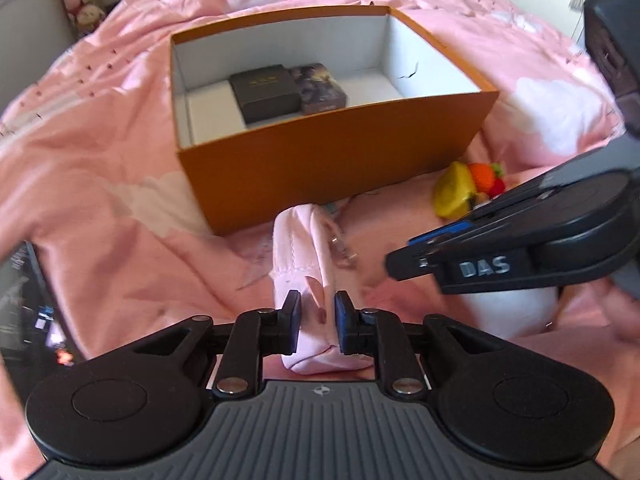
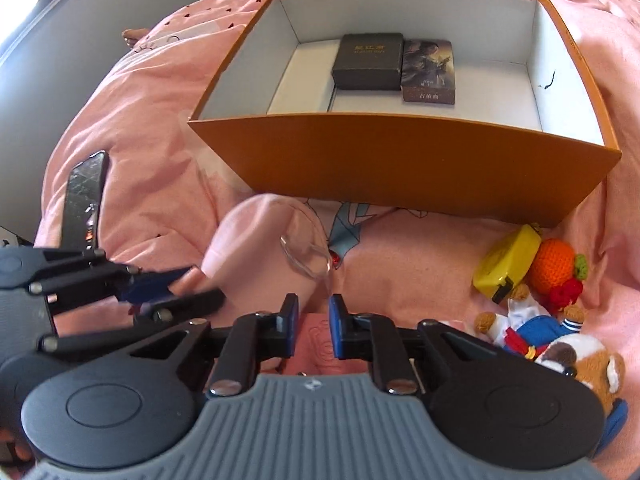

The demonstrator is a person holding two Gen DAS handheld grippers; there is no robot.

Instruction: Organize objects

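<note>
Left wrist view: your left gripper (image 1: 317,316) is closed on the pink pouch (image 1: 308,264), its pads pressing the near end of the soft fabric from either side; the pouch stretches away from the jaws toward the orange box (image 1: 332,152) and lies just in front of the box's near wall, on the pink bedspread (image 1: 100,200).

Right wrist view: your right gripper (image 2: 313,328) stands nearly closed, with only a narrow gap between the pads; a flat pink item shows in that gap, but whether the pads grip it cannot be told.

Contents of the box: a dark box (image 2: 368,62) and a card pack (image 2: 428,70) lie side by side, touching, on the white floor; the rest of the floor is free.

Still outside: a yellow case (image 2: 506,264), an orange knitted toy (image 2: 556,264) and a small bear doll (image 2: 524,324) lie close together to the right of the pouch; a phone (image 2: 84,200) lies well apart on the left.

Handling, as a judgement: the pouch looks light, padded and limp; held by one end it will likely sag and swing; a hold nearer its middle, across the seam, should carry it more steadily; its clear loop (image 2: 308,256) may snag on the box rim, so lift it clear of the wall before lowering.
</note>
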